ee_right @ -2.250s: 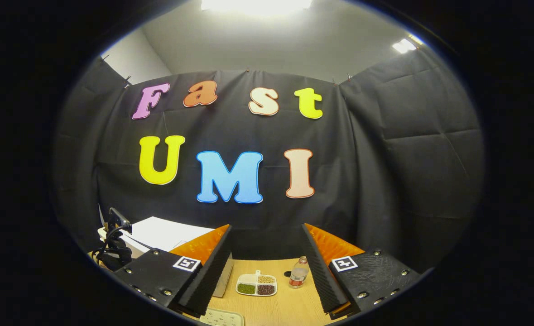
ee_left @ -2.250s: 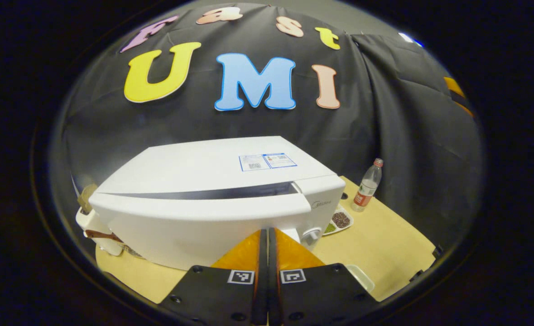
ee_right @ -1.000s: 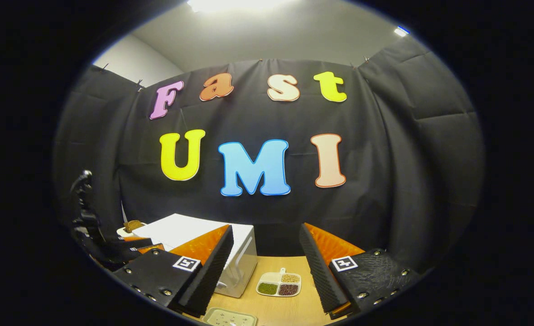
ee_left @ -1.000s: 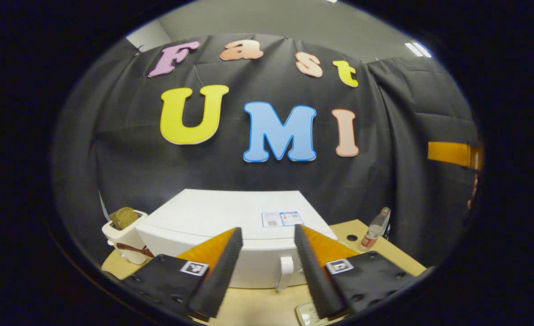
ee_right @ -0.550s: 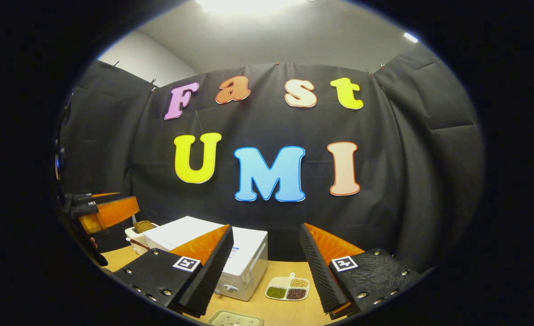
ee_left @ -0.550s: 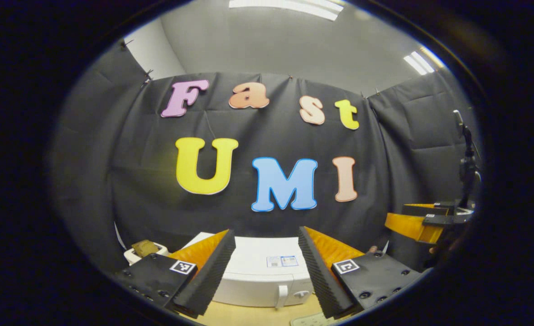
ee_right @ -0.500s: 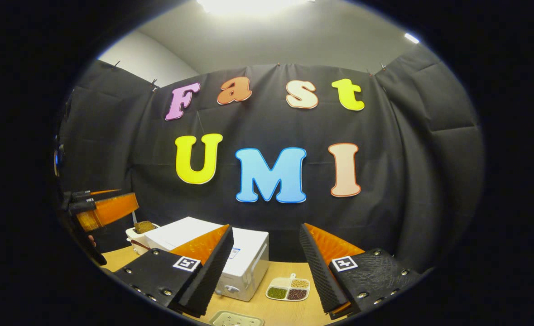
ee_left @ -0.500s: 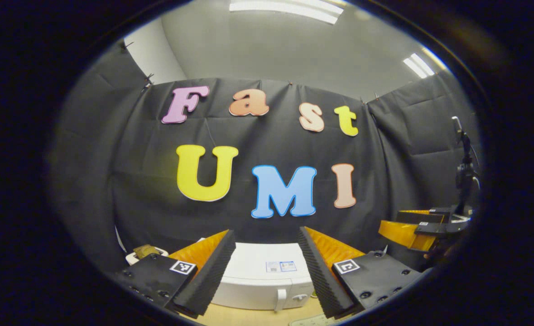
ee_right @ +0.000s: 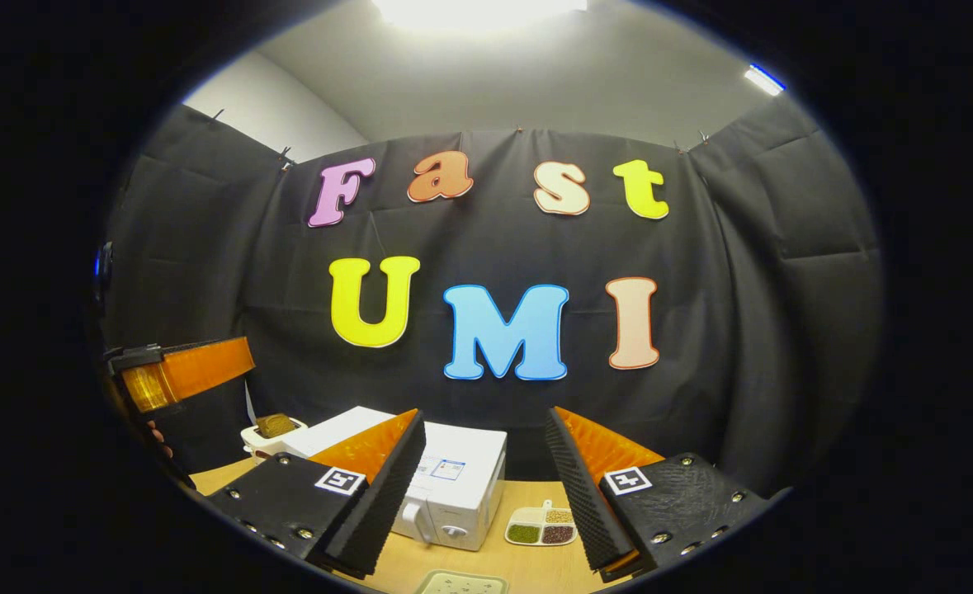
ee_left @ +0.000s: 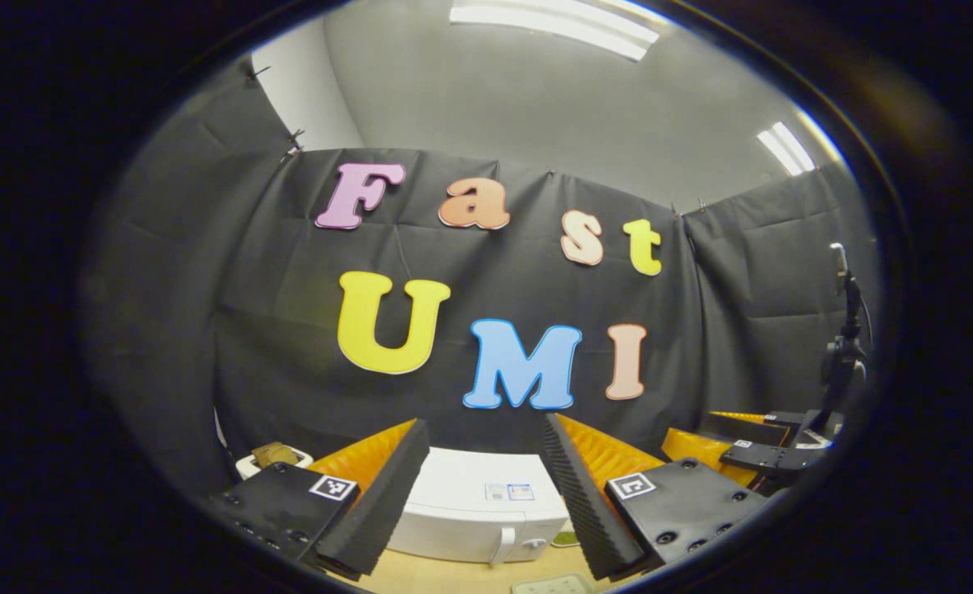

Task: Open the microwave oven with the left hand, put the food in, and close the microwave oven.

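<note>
Both grippers hang high and back from the table, each with its fingers spread wide and nothing between them. The left gripper (ee_left: 482, 487) looks down on the white microwave oven (ee_left: 478, 516), which sits on the wooden table (ee_right: 486, 565) with its door apparently shut and its handle (ee_left: 499, 544) at the front right. The right gripper (ee_right: 482, 487) sees the same oven from the side, just beside a divided dish of food (ee_right: 541, 526).

Judging from this, the opening has yet to begin — the left gripper should come down square to the handle, close on it across its narrow width, then pull along the door's arc rather than straight back.

A toaster (ee_right: 270, 433) stands past the oven's far side. A pale tray (ee_right: 461, 584) at the near table edge is cut off — its contents are unclear.
</note>
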The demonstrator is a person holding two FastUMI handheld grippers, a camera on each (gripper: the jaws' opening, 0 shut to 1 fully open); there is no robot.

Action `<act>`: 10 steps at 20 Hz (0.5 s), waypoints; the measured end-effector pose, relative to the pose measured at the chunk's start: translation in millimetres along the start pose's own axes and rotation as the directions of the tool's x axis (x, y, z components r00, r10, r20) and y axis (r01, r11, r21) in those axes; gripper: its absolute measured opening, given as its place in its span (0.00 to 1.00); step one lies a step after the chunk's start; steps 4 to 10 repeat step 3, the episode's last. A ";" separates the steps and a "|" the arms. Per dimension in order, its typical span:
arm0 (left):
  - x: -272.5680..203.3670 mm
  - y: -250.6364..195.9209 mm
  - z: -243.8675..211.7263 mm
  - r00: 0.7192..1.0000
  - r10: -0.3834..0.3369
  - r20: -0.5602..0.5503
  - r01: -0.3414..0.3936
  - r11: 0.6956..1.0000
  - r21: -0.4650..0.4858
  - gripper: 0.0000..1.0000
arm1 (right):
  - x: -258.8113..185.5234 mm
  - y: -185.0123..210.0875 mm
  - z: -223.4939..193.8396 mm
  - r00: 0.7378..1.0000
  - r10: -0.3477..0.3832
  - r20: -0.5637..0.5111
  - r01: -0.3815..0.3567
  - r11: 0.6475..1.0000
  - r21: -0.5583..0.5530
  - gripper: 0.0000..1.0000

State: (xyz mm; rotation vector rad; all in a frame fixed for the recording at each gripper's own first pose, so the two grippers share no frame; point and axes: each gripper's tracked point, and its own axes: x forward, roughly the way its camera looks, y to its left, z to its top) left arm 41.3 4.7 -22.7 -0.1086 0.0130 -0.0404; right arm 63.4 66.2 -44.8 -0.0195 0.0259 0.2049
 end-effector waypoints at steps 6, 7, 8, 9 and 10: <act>-13.4 13.4 8.8 1.000 -0.002 -0.001 0.002 1.000 0.004 0.91 | -4.2 15.3 9.3 1.000 0.007 0.014 -0.007 1.000 0.016 0.90; -13.4 13.4 8.8 1.000 -0.002 -0.001 0.002 1.000 0.004 0.91 | -4.2 15.3 9.3 1.000 0.007 0.014 -0.007 1.000 0.016 0.90; -13.4 13.4 8.8 1.000 -0.002 -0.001 0.002 1.000 0.004 0.91 | -4.2 15.3 9.3 1.000 0.007 0.014 -0.007 1.000 0.016 0.90; -13.4 13.4 8.8 1.000 -0.002 -0.001 0.002 1.000 0.004 0.91 | -4.2 15.3 9.3 1.000 0.007 0.014 -0.007 1.000 0.016 0.90; -13.4 13.4 8.8 1.000 -0.002 -0.001 0.002 1.000 0.004 0.91 | -4.2 15.3 9.3 1.000 0.007 0.014 -0.007 1.000 0.016 0.90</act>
